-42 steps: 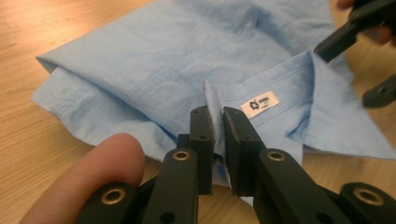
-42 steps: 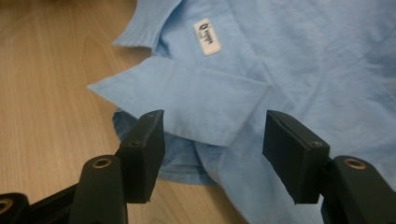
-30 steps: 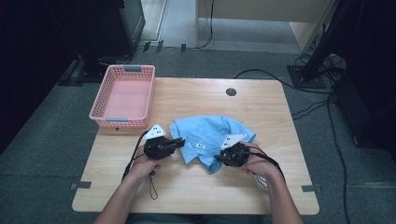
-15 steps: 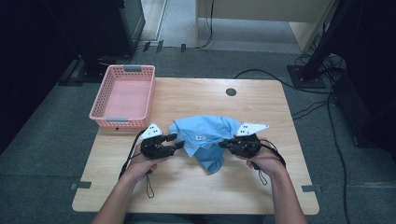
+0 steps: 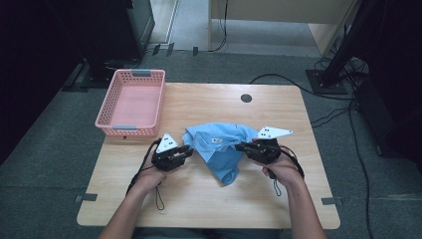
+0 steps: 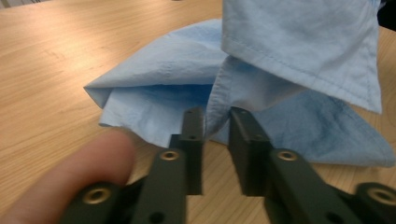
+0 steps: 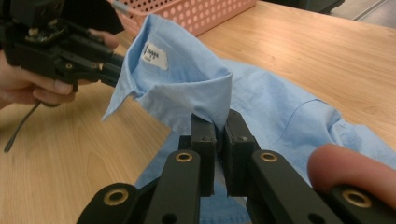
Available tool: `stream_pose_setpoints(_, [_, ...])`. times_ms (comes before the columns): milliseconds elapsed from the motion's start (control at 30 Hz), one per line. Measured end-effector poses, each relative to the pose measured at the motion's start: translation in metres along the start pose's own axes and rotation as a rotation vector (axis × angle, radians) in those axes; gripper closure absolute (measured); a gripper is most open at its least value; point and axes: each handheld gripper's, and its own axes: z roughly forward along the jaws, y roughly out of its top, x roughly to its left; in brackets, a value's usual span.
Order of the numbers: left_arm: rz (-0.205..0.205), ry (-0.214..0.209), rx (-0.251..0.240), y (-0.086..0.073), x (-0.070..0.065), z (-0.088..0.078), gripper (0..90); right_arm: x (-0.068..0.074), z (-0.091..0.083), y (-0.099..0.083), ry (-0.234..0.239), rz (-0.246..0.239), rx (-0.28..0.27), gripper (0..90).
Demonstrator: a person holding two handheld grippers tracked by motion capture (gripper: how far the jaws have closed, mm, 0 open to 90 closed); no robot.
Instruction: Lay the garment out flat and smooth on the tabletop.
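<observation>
Wide bare tabletop (image 5: 209, 199) lies open near the person and along the far edge, while the pink basket (image 5: 130, 102) blocks the far-left corner and the blue shirt (image 5: 219, 149) fills the middle.

- The left claw (image 5: 188, 150) and right claw (image 5: 241, 147) were black, each topped with a pale grey three-cornered plate.
- Brass-ringed screw holes dotted the flat jaw links.
- Thin black cables trailed from both.
- Forearms were bare, without sleeves.
</observation>
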Motion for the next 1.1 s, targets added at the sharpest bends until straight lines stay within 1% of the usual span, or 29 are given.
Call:
stream_pose_setpoints(67, [-0.004, -0.002, -0.012, 0.001, 0.000, -0.001, 85.0, -0.001, -0.001, 0.001, -0.016, 0.014, -0.012, 85.8])
stream_pose_setpoints(133, [-0.006, 0.001, -0.013, 0.001, 0.001, -0.002, 86.2, -0.002, -0.001, 0.002, -0.033, 0.023, -0.018, 85.9])
stream_pose_setpoints(167, [-0.011, -0.002, -0.018, 0.002, 0.001, -0.003, 84.6, -0.002, -0.001, 0.002, -0.045, 0.031, -0.022, 85.9])
stream_pose_setpoints(233, [-0.014, -0.011, -0.023, 0.002, 0.001, -0.004, 76.8, -0.003, -0.001, 0.003, -0.079, 0.050, -0.037, 85.9])
stream_pose_setpoints(300, [-0.010, -0.013, -0.023, 0.002, 0.000, -0.004, 69.4, -0.004, -0.001, 0.005, -0.102, 0.067, -0.054, 85.8])
stream_pose_setpoints(400, [-0.005, -0.015, -0.026, 0.003, -0.004, -0.003, 63.0, -0.002, -0.001, 0.008, -0.146, 0.085, -0.074, 85.9])
stream_pose_setpoints(467, [-0.004, -0.009, -0.025, 0.003, -0.008, -0.001, 60.3, 0.001, -0.001, 0.010, -0.174, 0.096, -0.094, 85.8])
stream_pose_setpoints(500, [-0.008, 0.000, -0.023, 0.003, -0.010, 0.000, 57.6, 0.003, 0.000, 0.013, -0.191, 0.100, -0.113, 85.8])
stream_pose_setpoints(533, [-0.015, 0.010, -0.022, 0.002, -0.012, 0.002, 57.6, 0.003, 0.000, 0.013, -0.191, 0.100, -0.113, 85.8])
stream_pose_setpoints(600, [-0.023, 0.036, -0.016, 0.001, -0.016, 0.007, 52.5, 0.006, 0.000, 0.015, -0.211, 0.111, -0.133, 85.8])
stream_pose_setpoints(633, [-0.027, 0.047, -0.012, 0.001, -0.018, 0.009, 51.1, 0.007, 0.000, 0.016, -0.221, 0.125, -0.143, 85.8])
stream_pose_setpoints(667, [-0.034, 0.052, -0.008, 0.000, -0.019, 0.011, 50.7, 0.008, 0.000, 0.017, -0.226, 0.135, -0.150, 85.8])
stream_pose_setpoints(733, [-0.043, 0.063, 0.001, -0.002, -0.023, 0.016, 49.7, 0.011, 0.002, 0.018, -0.237, 0.137, -0.158, 85.8])
stream_pose_setpoints(800, [-0.049, 0.072, 0.013, -0.004, -0.025, 0.020, 48.4, 0.014, 0.005, 0.019, -0.236, 0.147, -0.157, 85.8])
stream_pose_setpoints(867, [-0.054, 0.076, 0.020, -0.005, -0.027, 0.023, 47.5, 0.016, 0.010, 0.018, -0.252, 0.147, -0.148, 85.8])
stream_pose_setpoints(933, [-0.054, 0.076, 0.024, -0.006, -0.028, 0.025, 46.5, 0.015, 0.015, 0.016, -0.294, 0.135, -0.130, 85.8])
stream_pose_setpoints(967, [-0.052, 0.072, 0.028, -0.006, -0.029, 0.026, 45.8, 0.012, 0.023, 0.011, -0.338, 0.121, -0.097, 85.7])
stream_pose_setpoints(1067, [-0.047, 0.066, 0.041, -0.007, -0.029, 0.028, 45.5, 0.007, 0.039, -0.002, -0.371, 0.120, -0.021, 85.6])
stream_pose_setpoints(1100, [-0.047, 0.064, 0.046, -0.008, -0.029, 0.028, 45.4, 0.005, 0.045, -0.006, -0.374, 0.121, 0.009, 85.5])
